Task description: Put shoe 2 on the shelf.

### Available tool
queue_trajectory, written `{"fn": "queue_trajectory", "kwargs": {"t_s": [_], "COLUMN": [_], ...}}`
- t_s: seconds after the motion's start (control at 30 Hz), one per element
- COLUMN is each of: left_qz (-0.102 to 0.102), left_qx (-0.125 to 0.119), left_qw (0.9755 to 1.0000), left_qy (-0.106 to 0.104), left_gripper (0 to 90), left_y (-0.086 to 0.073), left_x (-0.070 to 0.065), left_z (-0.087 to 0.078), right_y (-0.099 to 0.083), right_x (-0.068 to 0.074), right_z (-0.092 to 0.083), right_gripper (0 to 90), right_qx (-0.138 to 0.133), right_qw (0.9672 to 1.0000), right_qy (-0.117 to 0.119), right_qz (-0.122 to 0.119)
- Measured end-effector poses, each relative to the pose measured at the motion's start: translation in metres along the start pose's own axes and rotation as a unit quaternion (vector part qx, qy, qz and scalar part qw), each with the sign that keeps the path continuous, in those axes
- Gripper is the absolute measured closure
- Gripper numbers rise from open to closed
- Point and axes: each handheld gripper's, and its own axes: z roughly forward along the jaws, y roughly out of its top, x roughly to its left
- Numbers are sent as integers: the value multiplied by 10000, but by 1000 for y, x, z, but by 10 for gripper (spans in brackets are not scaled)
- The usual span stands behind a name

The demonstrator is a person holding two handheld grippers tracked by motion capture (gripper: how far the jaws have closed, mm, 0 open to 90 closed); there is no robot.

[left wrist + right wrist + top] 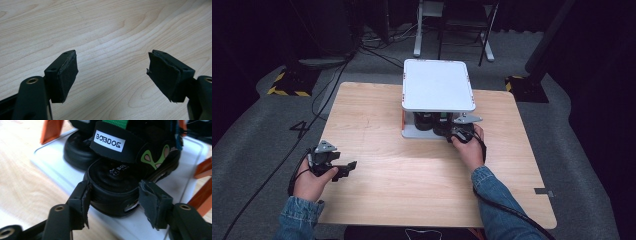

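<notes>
A black sandal [110, 173] with green markings and a white-lettered strap lies on the white lower tray [57, 173] of a small two-level shelf [438, 85]. Its heel points toward me. My right gripper [115, 187] has its two pads against either side of that heel at the tray's front edge. In the high view the right gripper [451, 132] reaches in under the shelf's white top. My left gripper [346, 168] rests low over the bare wood at the table's front left. In the left gripper view the left gripper [112, 58] stands open with nothing between its pads.
A second dark sandal [78, 151] sits behind and left of the held one on the same tray. Orange posts [51, 128] carry the shelf's top. The wooden table [377, 130] is ringed by grey floor with cables [329, 82] and stand legs [484, 47] behind it.
</notes>
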Motion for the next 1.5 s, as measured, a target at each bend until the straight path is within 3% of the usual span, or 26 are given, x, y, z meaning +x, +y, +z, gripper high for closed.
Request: {"fn": "queue_trajectory", "kwargs": {"t_s": [0.13, 0.37, 0.43, 0.5, 0.63, 0.73, 0.77, 0.8, 0.83, 0.87, 1.0, 1.07, 1.27, 1.43, 1.5], "left_qz": [22, 42, 60, 59, 131, 165, 168, 170, 183, 190, 181, 171, 182, 161, 159], "left_qx": [22, -14, -11, -41, -60, -60, -69, -86, -84, -109, -158, -189, -123, -91, -81], "left_qw": [10000, 10000, 10000, 10000, 9999, 9998, 9998, 9998, 9998, 9997, 9997, 9997, 9998, 9998, 9997], "left_qy": [-13, -43, -68, -49, -80, -79, -87, -94, -92, -91, -78, -51, 32, 117, 154], "left_gripper": [237, 237, 237, 237, 237, 237, 237, 237, 237, 237, 235, 235, 228, 222, 220], "left_y": [0, 3, 4, 5, 8, 10, 10, 11, 11, 11, 11, 10, 8, 7, 6], "left_x": [0, -2, -2, -2, -5, -8, -8, -9, -9, -9, -7, -6, -1, 1, 4], "left_z": [1, 1, 1, 2, 3, 3, 3, 3, 2, 1, -2, -4, -6, -6, -6], "right_y": [2, 5, 2, 0, -3, -1, 2, 2, 4, 4, 6, 5, -13, -25, -38], "right_x": [3, 6, 7, 12, 23, 28, 28, 28, 27, 27, 16, 14, -9, -20, -30], "right_z": [8, 12, 7, -3, -30, -57, -76, -76, -98, -98, -135, -140, -177, -189, -195], "right_gripper": [459, 448, 396, 373, 353, 340, 339, 339, 337, 337, 297, 287, 239, 208, 174], "right_qx": [-121, -183, -276, -403, -436, -483, -422, -422, -395, -395, -328, -324, -245, -47, 198], "right_qw": [9995, 9991, 9991, 9988, 9990, 9988, 9991, 9991, 9992, 9992, 9994, 9993, 9977, 9972, 9965], "right_qy": [-285, -376, -312, -222, -48, 82, 84, 84, 76, 76, 86, 90, 101, 19, -81], "right_qz": [38, -16, 98, 182, 86, 56, -13, -13, 1, 1, 103, 133, 630, 747, 806]}}
